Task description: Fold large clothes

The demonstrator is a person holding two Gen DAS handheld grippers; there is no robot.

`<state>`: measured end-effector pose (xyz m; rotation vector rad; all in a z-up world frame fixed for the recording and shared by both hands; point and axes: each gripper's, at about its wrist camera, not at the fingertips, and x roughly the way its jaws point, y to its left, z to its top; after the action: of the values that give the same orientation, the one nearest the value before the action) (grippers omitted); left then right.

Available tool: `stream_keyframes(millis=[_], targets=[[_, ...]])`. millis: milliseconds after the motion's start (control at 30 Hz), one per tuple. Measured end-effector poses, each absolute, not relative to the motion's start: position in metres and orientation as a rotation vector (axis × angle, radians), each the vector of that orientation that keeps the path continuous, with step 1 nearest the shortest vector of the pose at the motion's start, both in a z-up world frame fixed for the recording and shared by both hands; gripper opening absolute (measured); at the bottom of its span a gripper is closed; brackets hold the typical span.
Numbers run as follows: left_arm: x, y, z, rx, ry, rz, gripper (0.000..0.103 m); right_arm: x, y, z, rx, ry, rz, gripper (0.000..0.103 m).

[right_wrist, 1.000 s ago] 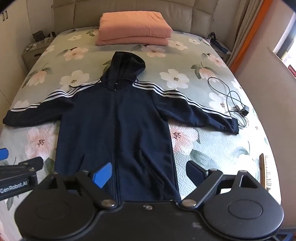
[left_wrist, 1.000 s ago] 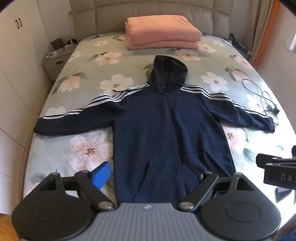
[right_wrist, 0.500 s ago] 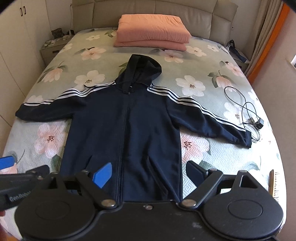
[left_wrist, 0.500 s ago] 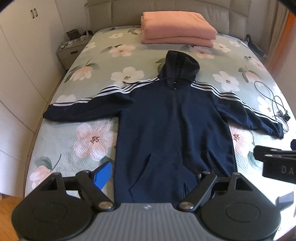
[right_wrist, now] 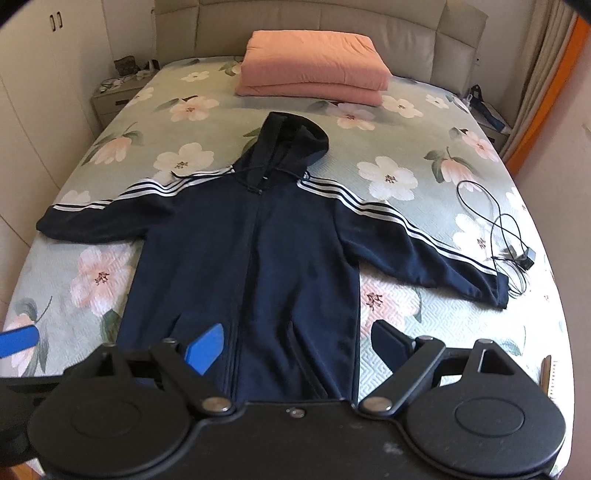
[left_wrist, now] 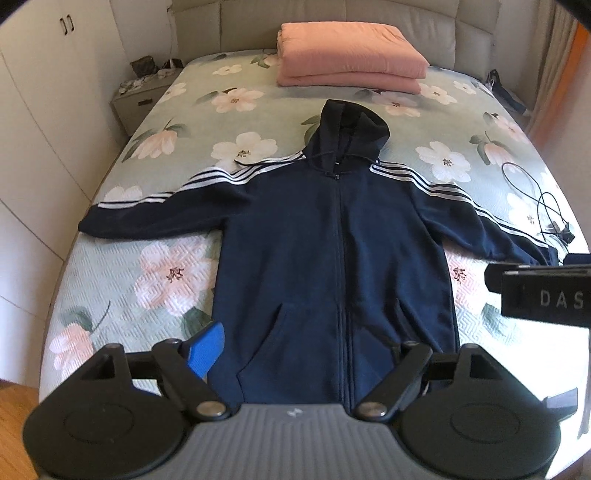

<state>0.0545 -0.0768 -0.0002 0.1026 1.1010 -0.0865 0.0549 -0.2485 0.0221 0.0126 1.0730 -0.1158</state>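
I see both tongs, left [left_wrist: 304, 350] and right [right_wrist: 295, 343], spread over the hoodie [left_wrist: 332, 258], whose hem they hide, on the bed [right_wrist: 424, 147].

A home bedroom. A wide bed [right_wrist: 406, 140] with a floral green quilt fills the room, its padded headboard [right_wrist: 417, 33] against the far wall. A folded pink blanket [right_wrist: 314, 66] lies at the head edge. A cluttered nightstand [left_wrist: 140, 96] stands by the far left corner, white wardrobes [left_wrist: 48, 92] along the left side, curtains [right_wrist: 543, 81] on the right.
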Motion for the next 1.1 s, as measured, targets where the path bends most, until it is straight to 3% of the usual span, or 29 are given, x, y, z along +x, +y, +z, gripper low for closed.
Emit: stream_keyframes(millis=[600,1100], targets=[[0.059,-0.069,-0.016,0.086,1.12,-0.115,0.077,0.067,-0.255,0.003,0.045,1.098,-0.123,0.103],[0.104,-0.128,-0.103,0.116,1.062,-0.18,0.074,0.092,-0.302,-0.097,0.069,1.103,-0.182,0.103]])
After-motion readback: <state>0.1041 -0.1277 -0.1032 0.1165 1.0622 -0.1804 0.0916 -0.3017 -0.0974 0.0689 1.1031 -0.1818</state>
